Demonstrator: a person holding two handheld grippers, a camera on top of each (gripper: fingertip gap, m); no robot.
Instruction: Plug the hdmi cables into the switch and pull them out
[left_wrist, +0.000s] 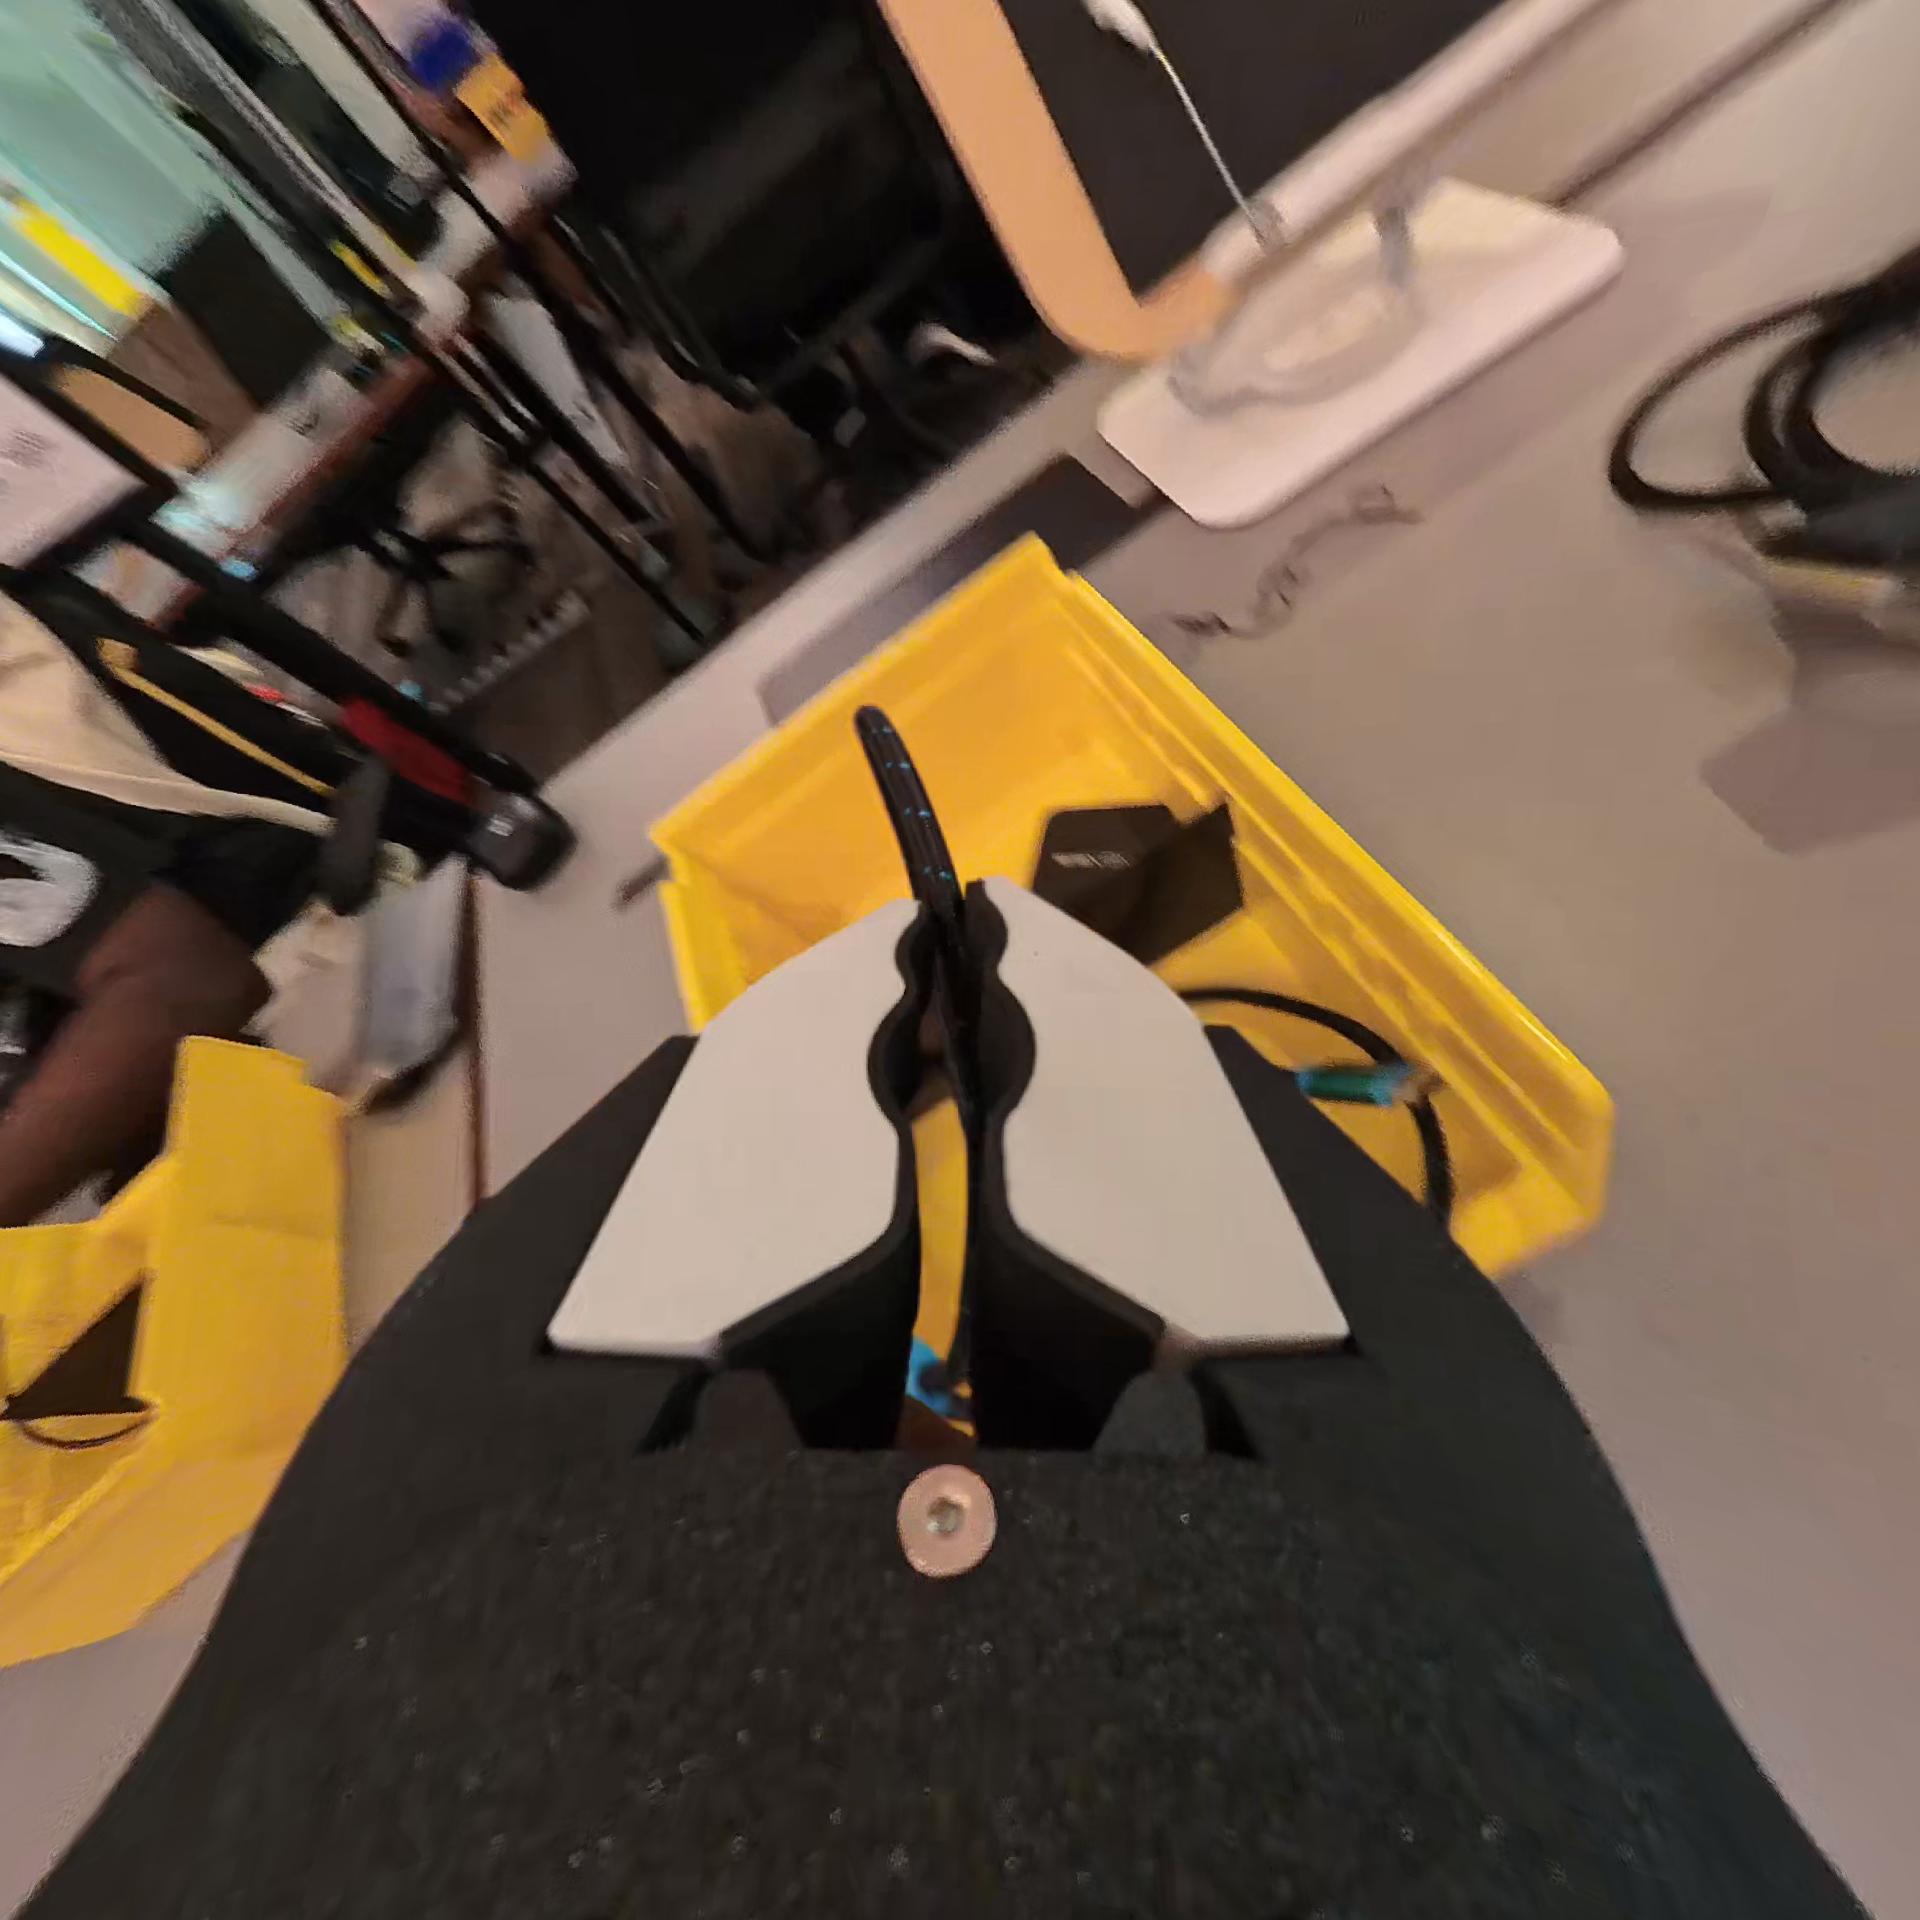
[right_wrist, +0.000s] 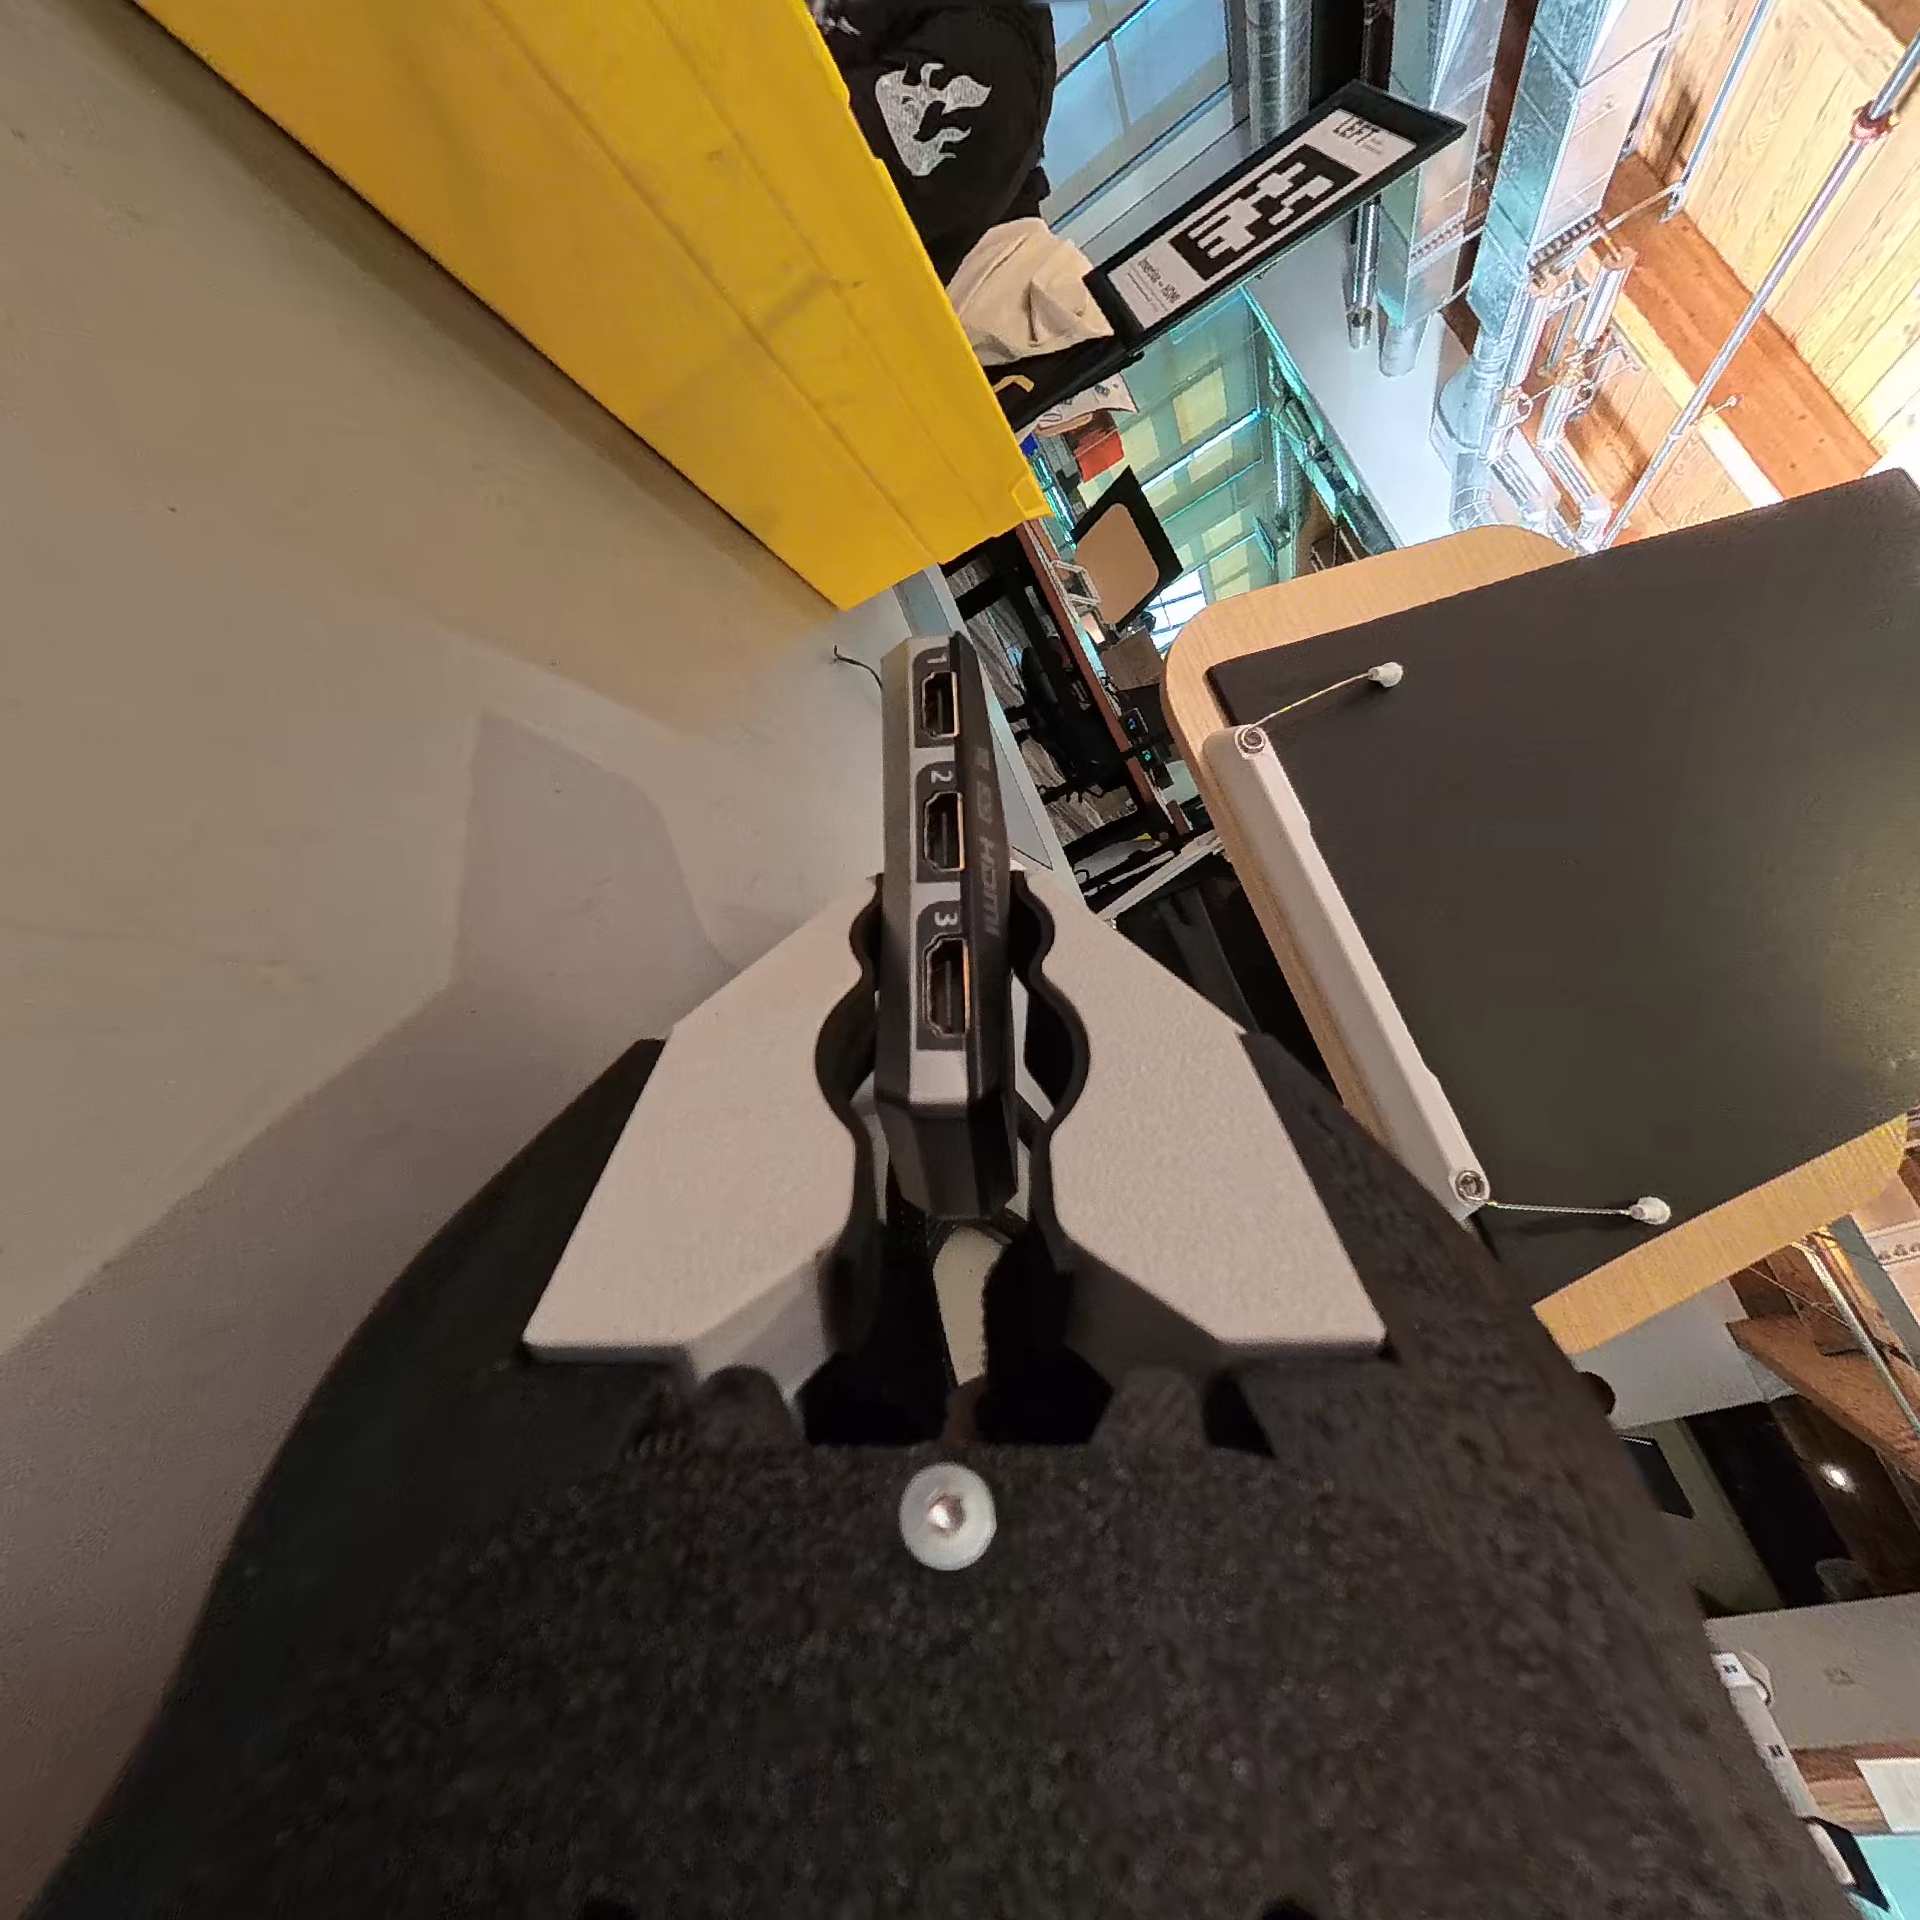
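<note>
In the left wrist view my left gripper (left_wrist: 951, 914) is shut on a black braided HDMI cable (left_wrist: 914, 800) with blue flecks; the cable sticks up past the fingertips over a yellow bin (left_wrist: 1351, 935). A teal-ended plug (left_wrist: 1361, 1086) on a black cable lies in the bin. In the right wrist view my right gripper (right_wrist: 940, 914) is shut on a black HDMI switch (right_wrist: 940, 821), held on edge above the table. Its three ports face the camera and all are empty.
The yellow bin (right_wrist: 665, 260) also holds a small black box (left_wrist: 1132, 862). A coil of black cable (left_wrist: 1787, 416) and a white lamp base (left_wrist: 1371, 343) are on the grey table (left_wrist: 1558, 831). A second yellow bin (left_wrist: 156, 1351) sits at left. A person (left_wrist: 83, 935) stands beyond. About 30 cm separates my left fingertips from my right.
</note>
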